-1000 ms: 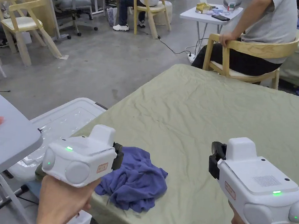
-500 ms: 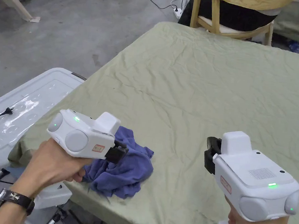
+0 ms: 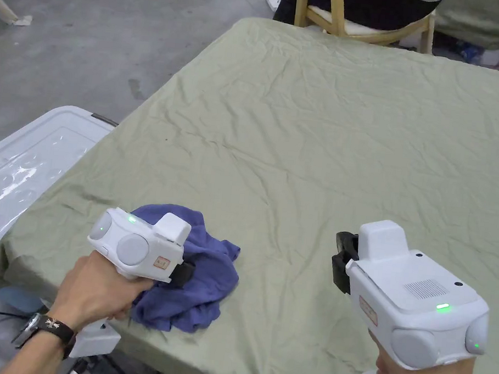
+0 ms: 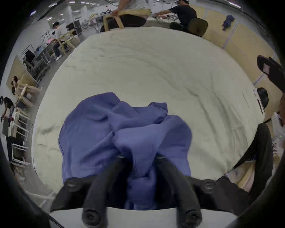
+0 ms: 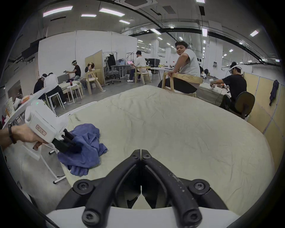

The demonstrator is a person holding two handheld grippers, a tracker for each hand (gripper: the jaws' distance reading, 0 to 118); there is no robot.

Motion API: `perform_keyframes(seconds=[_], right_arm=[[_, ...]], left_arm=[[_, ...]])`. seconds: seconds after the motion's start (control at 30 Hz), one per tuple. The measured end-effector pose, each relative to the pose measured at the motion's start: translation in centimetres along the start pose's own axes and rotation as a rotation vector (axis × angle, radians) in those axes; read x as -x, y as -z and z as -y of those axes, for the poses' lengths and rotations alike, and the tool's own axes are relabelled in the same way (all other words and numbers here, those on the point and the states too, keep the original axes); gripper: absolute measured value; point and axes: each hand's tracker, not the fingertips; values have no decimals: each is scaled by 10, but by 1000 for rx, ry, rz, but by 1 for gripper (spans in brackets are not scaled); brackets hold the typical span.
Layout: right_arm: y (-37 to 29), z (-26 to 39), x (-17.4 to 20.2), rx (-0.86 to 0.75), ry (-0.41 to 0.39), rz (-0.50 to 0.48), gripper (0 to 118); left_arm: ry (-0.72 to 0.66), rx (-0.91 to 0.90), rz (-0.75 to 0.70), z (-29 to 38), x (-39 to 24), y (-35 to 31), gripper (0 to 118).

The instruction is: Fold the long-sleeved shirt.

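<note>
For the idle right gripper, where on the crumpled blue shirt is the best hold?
Probably the loose flap on the shirt facing the right gripper, approached low across the bedsheet; that side lies free, while the left gripper already straddles the near bunch.

Wrinkled green-sheeted surface [image 3: 359, 123] carries one thing, a crumpled blue shirt [image 3: 206, 280] bunched right under the left gripper [image 3: 182, 273], well left of the right gripper [image 3: 340, 262], at the near edge.
</note>
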Motion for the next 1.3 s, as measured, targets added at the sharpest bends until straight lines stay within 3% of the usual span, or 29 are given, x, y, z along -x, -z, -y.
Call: perform_keyframes(seconds=[0.2, 0.53, 0.97, 1.3], right_arm=[[-6, -2, 0, -12, 4, 2, 2], [-50, -9, -12, -84, 9, 38, 2], [-132, -8, -53, -212, 77, 155, 2], [-182, 14, -109, -251, 160, 284, 2]], left_arm=[[-66, -30, -5, 8, 4, -3, 14], [-104, -392, -86, 1, -28, -105, 13], [36, -815, -159, -82, -93, -289, 13], [150, -832, -29, -132, -165, -283, 13]])
